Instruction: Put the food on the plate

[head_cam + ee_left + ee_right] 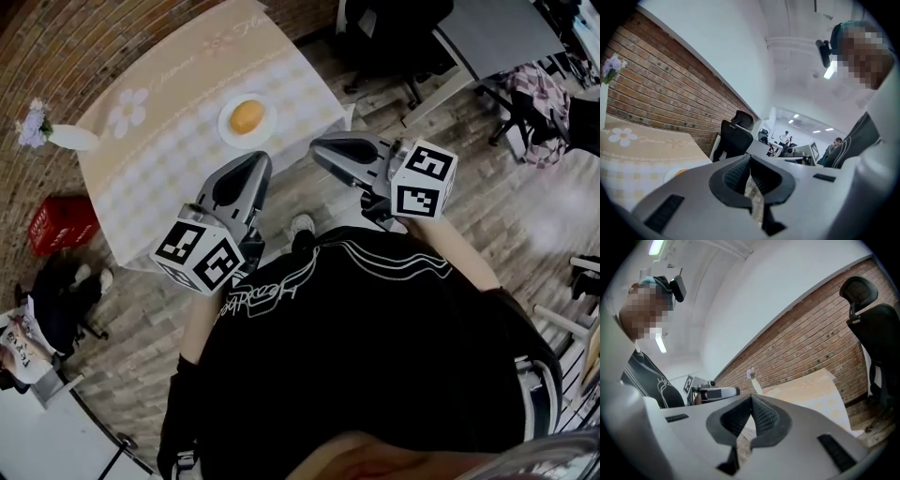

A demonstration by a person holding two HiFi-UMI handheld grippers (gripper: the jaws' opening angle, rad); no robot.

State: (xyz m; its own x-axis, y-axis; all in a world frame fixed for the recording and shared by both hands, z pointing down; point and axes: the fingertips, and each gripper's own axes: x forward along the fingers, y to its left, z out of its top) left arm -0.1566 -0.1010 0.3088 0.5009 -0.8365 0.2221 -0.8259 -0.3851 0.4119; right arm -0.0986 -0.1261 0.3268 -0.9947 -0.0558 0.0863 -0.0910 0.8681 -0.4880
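Note:
A round golden bun [247,116] lies on a small white plate [226,128] near the right edge of the cloth-covered table [159,159]. Both grippers are held close to the person's body, short of the table and apart from the plate. The left gripper [258,161] has its jaws together with nothing between them; its own view shows the pads meeting at the left gripper [750,158], with the plate [670,175] and a sliver of the bun [681,172] low at the left. The right gripper [317,148] is also shut and empty, its pads meeting at the right gripper [751,398].
A white vase of purple flowers [54,133] stands at the table's left corner. A red basket [54,225] sits on the floor to the left. Black office chairs [394,37] and a desk stand beyond the table. The person's shoe [302,225] shows between the grippers.

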